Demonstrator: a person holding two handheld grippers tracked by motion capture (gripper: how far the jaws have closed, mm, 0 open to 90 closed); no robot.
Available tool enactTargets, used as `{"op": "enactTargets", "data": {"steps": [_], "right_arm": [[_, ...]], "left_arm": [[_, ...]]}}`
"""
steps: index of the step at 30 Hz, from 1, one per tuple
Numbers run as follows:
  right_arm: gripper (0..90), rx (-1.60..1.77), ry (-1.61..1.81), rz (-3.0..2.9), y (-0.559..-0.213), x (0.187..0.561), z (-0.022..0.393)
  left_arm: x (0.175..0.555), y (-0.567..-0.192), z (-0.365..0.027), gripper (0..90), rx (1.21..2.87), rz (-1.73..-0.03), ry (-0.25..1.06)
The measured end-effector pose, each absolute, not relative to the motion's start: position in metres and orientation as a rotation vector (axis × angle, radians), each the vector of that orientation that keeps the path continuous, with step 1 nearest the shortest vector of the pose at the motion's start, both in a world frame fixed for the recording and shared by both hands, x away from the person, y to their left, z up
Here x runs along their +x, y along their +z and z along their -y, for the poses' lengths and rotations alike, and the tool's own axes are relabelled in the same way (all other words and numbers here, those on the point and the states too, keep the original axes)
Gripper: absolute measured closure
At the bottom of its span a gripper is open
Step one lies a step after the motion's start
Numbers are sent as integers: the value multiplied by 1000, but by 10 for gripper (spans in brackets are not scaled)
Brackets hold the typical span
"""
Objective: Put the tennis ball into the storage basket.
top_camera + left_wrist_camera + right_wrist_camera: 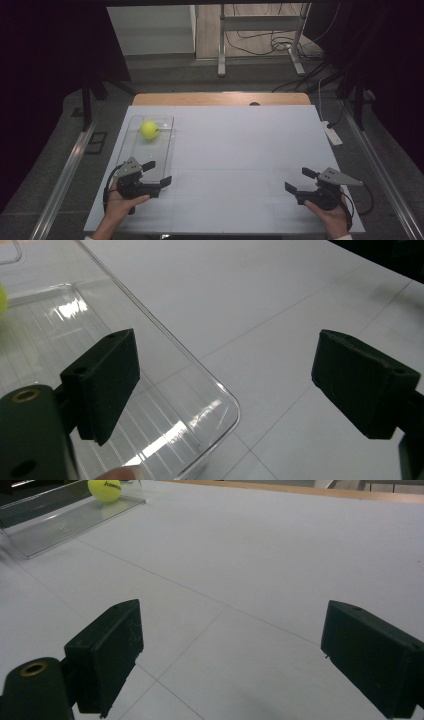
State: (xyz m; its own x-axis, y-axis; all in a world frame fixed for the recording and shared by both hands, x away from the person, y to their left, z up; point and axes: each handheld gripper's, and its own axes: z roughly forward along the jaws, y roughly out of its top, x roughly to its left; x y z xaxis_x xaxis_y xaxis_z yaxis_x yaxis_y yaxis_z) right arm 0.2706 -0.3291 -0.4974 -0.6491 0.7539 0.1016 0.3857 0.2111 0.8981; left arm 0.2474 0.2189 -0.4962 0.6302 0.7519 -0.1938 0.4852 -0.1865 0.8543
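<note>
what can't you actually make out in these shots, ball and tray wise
- Tennis ball in the left gripper view: cut off by the left edge, a yellow sliver.
- Print on the ball in the right gripper view: too small to read, top cropped.
- Clear tray in the left gripper view: near end cut off by the bottom edge and partly hidden behind the left claw, so any contact can't be told.

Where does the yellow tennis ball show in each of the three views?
High view: the yellow tennis ball lies left of centre, in the far part of the clear plastic tray.
Left gripper view: a yellow sliver at the left edge, above the tray.
Right gripper view: top left, at the tray's far end.
Shared landmark: the clear plastic tray.
</note>
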Motion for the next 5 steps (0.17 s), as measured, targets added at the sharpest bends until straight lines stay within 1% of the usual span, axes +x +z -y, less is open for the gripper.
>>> {"op": "enactTargets", "data": {"steps": [5], "right_arm": [[102, 1066, 1435, -2138, -498, 272, 329]], "left_arm": [[248, -496, -219, 132, 1840, -998, 337]]}}
